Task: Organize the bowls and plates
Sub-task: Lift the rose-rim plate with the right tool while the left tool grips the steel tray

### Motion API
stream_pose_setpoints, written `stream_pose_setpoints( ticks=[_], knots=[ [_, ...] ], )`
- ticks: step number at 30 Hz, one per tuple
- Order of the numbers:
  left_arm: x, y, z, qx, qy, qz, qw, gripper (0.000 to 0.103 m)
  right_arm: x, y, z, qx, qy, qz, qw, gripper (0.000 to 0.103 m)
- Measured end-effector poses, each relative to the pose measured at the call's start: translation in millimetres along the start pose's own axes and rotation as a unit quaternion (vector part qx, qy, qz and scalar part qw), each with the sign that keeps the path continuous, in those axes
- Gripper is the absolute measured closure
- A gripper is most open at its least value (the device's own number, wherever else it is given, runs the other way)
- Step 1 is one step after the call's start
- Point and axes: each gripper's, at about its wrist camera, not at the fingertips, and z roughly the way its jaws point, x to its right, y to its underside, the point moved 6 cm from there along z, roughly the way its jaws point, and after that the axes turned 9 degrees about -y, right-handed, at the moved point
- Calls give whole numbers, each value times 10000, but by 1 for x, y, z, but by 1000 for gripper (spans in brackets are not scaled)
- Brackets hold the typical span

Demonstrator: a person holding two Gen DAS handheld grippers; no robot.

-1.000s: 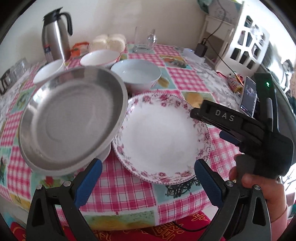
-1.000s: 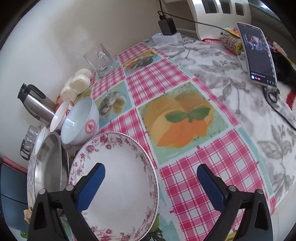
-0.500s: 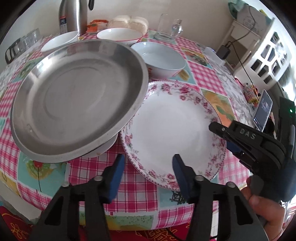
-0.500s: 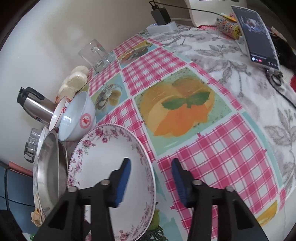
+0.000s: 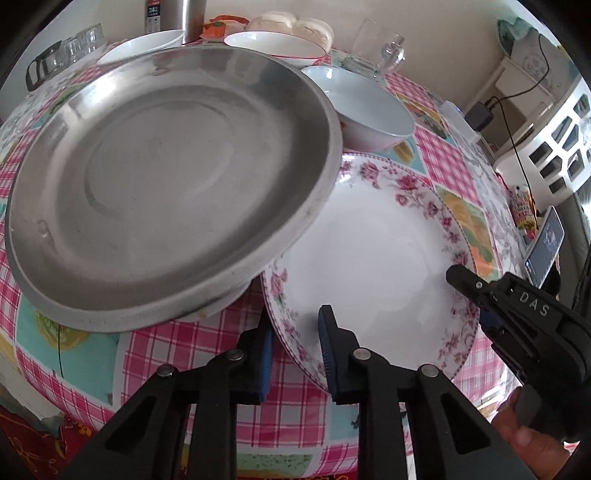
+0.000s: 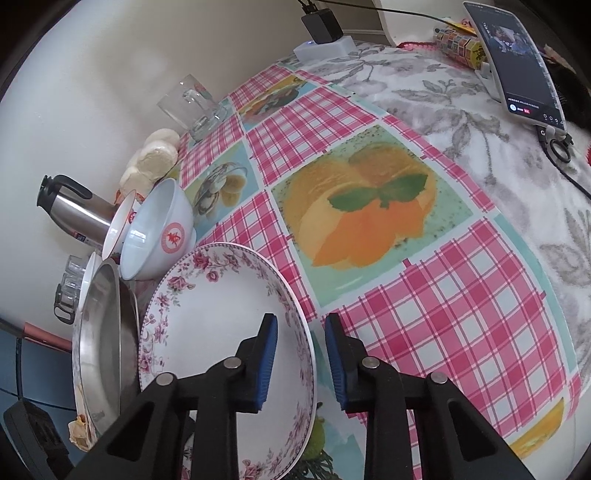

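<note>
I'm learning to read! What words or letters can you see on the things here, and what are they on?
"DAS": white letters on the right gripper, seen in the left wrist view.
A red round mark on the side of the white bowl: one character, too small to read for sure.
Label on the steel flask: blurred, unreadable.
Phone screen text: too small to read.

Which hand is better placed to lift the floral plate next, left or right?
About even; slight edge to the right. Both tongs straddle the floral plate's rim with a gap either side. The right tongs work over bare tablecloth, while the left tongs sit near the steel dish overlapping the plate.
</note>
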Motion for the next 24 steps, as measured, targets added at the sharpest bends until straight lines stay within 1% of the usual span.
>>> stream_pose_setpoints(
  ticks=[10, 12, 14, 16, 18, 24],
  knots=[
    [-3, -12, 5, 171, -29, -227, 9996, 78, -9, -1, 7, -29, 191, -351, 9992, 75],
    [-2, -13, 5, 201, -62, -178, 9996, 78, -10, -1, 8, -34, 224, -408, 9989, 75],
    [-1, -13, 5, 214, -90, -116, 9997, 79, -10, -1, 9, -37, 287, -469, 9985, 79],
    [1, -12, 5, 208, -83, -57, 9997, 79, -10, -1, 9, -42, 277, -475, 9985, 80],
    [5, -11, 5, 201, -67, 32, 9998, 79, -8, -2, 9, -34, 238, -410, 9989, 82],
    [15, -8, 6, 147, 56, 310, 9994, 79, 6, -4, 1, 84, 129, -75, 9999, 84]
  ],
)
